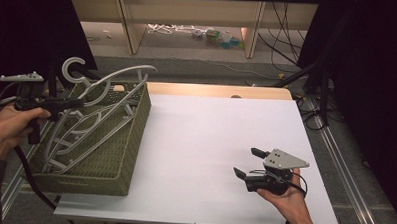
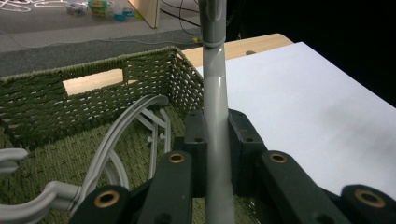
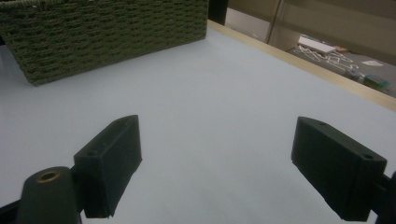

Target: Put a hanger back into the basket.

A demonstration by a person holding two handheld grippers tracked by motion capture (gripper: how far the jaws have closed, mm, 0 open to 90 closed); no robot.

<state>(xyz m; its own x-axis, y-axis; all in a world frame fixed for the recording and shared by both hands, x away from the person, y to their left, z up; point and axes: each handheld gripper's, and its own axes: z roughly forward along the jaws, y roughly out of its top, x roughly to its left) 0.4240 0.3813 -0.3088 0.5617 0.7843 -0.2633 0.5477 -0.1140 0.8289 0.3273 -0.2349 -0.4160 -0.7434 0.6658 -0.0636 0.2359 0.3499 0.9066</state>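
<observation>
Left gripper view: a grey hanger is pinched by the left gripper over the green basket's right edge; the right gripper is held spread.

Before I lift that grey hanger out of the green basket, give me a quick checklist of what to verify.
1. Grip: the left hand-held gripper has its jaws closed on a bar of the grey hanger. Ok.
2. Tangling: other hangers lie under and beside it in the woven basket; whether they are hooked together, cannot tell.
3. Basket steady: it sits at the left edge of the white table and nothing holds it down. Not ok if the hangers snag.
4. Right hand-held gripper: open, holding nothing, free to steady the basket. Ok.
5. Landing spot: bare tabletop to the right of the basket. Ok.
</observation>
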